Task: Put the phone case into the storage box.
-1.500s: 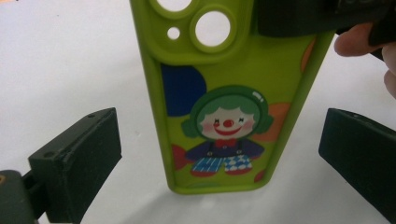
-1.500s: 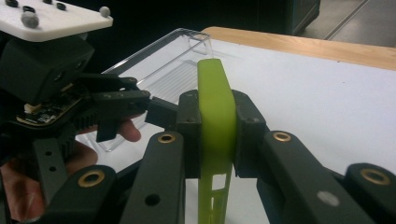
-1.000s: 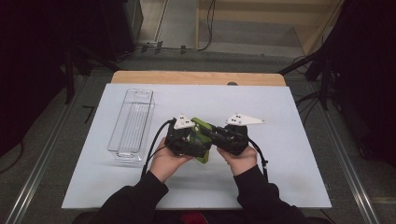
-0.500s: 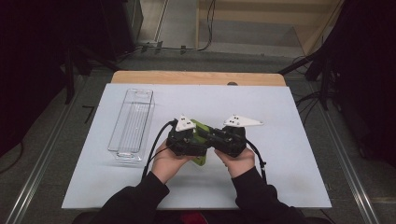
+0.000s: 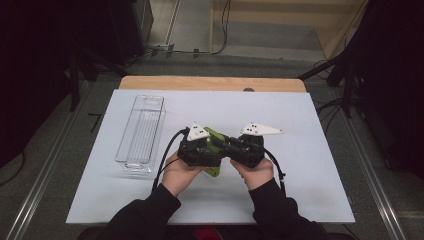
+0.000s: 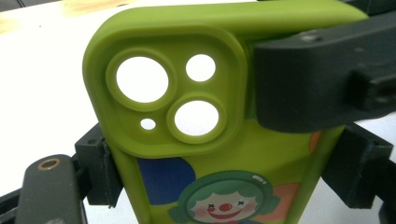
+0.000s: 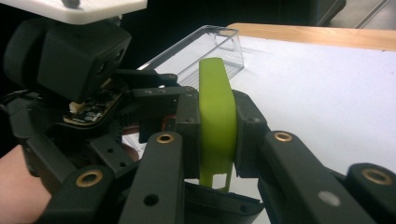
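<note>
From the high view, the person's two hands meet over the middle of the white tabletop (image 5: pixel 300 150), each with a black gripper. The left gripper (image 5: pixel 212 147) and the right gripper (image 5: pixel 227 146) point at each other, and a lime-green soft phone case (image 5: pixel 216 136) sits between them, lifted off the surface as far as this angle lets me judge. A clear plastic rectangular tray (image 5: pixel 141 132) lies well apart to the left, near the tabletop's far left part.

In the left gripper view, the phone case (image 6: pixel 201 154) stands upright and close, its raised camera block with round cut-outs at the top and a clown face printed lower down. The left gripper's own fingers (image 6: pixel 100 168) sit against both long edges of the case; they have just been closing, with the case between them. The right gripper's black finger (image 6: pixel 322 79) crosses in from the right and presses on the case's back.

In the right gripper view, the case (image 7: pixel 217 116) shows edge-on and upright, clenched flat between the right gripper's two pads (image 7: pixel 250 126). The left gripper's body (image 7: pixel 74 65) is just beside it at left, and the clear tray (image 7: pixel 205 46) lies beyond.
</note>
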### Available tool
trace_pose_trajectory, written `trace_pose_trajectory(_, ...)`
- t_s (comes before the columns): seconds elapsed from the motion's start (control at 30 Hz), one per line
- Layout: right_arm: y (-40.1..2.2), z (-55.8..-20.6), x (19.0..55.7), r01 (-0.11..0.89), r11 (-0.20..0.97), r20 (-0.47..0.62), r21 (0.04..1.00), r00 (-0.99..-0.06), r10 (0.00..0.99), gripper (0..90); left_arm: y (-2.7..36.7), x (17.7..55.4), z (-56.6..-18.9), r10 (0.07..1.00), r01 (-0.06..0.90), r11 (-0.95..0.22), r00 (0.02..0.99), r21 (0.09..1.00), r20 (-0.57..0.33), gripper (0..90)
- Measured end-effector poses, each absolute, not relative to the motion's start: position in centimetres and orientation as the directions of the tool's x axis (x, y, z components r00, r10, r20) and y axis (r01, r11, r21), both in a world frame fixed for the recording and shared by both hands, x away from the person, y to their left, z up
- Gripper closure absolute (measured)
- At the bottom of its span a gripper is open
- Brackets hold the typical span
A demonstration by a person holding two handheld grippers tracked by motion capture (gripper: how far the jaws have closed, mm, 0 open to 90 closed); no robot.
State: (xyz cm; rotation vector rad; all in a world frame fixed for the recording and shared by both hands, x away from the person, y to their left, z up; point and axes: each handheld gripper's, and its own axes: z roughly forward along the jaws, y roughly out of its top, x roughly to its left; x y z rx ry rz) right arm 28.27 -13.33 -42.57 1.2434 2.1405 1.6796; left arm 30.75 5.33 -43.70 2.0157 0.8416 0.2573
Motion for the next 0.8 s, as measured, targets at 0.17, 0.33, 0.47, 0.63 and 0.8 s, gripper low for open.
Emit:
trace_pose_trajectory(0.17,-13.3,-42.4,28.4,0.515,0.035,0.363,0.857,-0.650,0.667,66.2,5.5,30.9,-43.7,0.654,0.468,-0.350,0.742,0.811,-0.146,16.0)
trace_pose_trajectory(0.33,-13.5,-41.8,28.2,0.509,0.029,0.361,0.860,-0.649,0.670,60.6,5.5,30.8,-43.7,0.653,0.468,-0.360,0.744,0.807,-0.140,16.0)
trace_pose_trajectory(0.47,-13.9,-41.3,28.1,0.491,0.024,0.342,0.871,-0.642,0.686,56.0,5.5,30.9,-43.7,0.655,0.468,-0.361,0.743,0.807,-0.138,16.0)
trace_pose_trajectory(0.63,-14.7,-40.6,28.1,0.481,0.011,0.339,0.877,-0.635,0.694,52.2,5.8,31.1,-43.7,0.659,0.477,-0.359,0.739,0.802,-0.144,16.0)
trace_pose_trajectory(0.8,-15.4,-40.0,28.2,0.474,0.023,0.318,0.880,-0.625,0.713,49.3,6.0,31.2,-43.6,0.663,0.477,-0.359,0.736,0.802,-0.141,16.0)
